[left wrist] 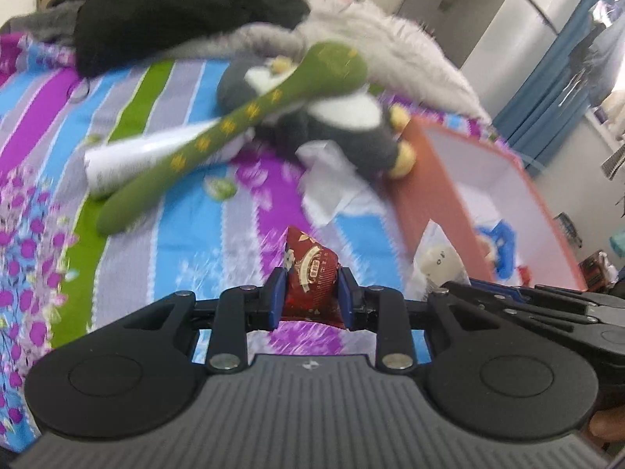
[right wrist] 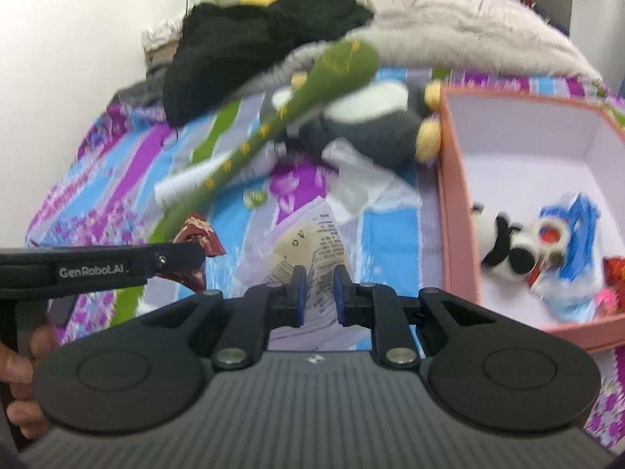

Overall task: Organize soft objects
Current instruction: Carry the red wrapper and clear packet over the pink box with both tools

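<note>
My left gripper [left wrist: 310,293] is shut on a red foil packet [left wrist: 312,269] with a gold pattern, held above the striped floral bedspread [left wrist: 175,258]. In the right wrist view the left gripper [right wrist: 193,254] enters from the left with the red packet [right wrist: 201,234]. My right gripper [right wrist: 317,289] is shut on a clear plastic packet [right wrist: 308,238] with black print. In the left wrist view the right gripper [left wrist: 453,287] is at the lower right. A grey-and-white penguin plush [right wrist: 371,125] and a long green plush [right wrist: 273,125] lie further back.
A pink open box [right wrist: 453,195] on the right holds a panda plush [right wrist: 504,242], a blue-white packet [right wrist: 574,230] and other small items. A white tube [left wrist: 136,160], crumpled white paper [left wrist: 332,179], a black garment [left wrist: 175,11] and a grey furry blanket [left wrist: 398,43] lie on the bed.
</note>
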`<move>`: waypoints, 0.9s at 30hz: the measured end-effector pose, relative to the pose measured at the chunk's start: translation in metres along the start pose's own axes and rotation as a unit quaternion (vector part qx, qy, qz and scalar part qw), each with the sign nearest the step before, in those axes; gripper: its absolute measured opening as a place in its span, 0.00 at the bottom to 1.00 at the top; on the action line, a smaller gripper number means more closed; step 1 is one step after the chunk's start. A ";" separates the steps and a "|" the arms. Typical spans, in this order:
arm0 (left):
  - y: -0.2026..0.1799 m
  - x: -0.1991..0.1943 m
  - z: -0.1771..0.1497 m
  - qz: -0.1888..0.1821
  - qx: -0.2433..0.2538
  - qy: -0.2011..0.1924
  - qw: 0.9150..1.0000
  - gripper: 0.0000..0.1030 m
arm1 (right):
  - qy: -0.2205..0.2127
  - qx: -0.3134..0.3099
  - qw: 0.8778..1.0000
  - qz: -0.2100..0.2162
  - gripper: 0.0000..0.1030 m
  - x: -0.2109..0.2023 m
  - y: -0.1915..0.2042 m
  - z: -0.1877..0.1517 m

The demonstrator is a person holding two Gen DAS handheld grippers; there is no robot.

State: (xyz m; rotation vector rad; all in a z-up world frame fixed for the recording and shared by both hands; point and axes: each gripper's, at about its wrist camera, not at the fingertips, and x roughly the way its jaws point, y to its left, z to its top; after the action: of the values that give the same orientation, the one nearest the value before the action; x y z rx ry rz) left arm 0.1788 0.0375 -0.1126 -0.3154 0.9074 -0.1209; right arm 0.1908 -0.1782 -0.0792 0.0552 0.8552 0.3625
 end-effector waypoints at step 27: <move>-0.193 0.043 0.080 -0.124 0.087 -0.025 0.988 0.32 | -0.058 0.103 0.985 -0.124 0.18 -0.046 -0.160 0.051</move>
State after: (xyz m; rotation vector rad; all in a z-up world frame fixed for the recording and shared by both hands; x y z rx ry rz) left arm 0.2735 -0.1376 -0.0376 -0.2671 0.7989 -0.4181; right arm 0.2476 -0.3388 -0.0425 0.1581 0.7719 0.0367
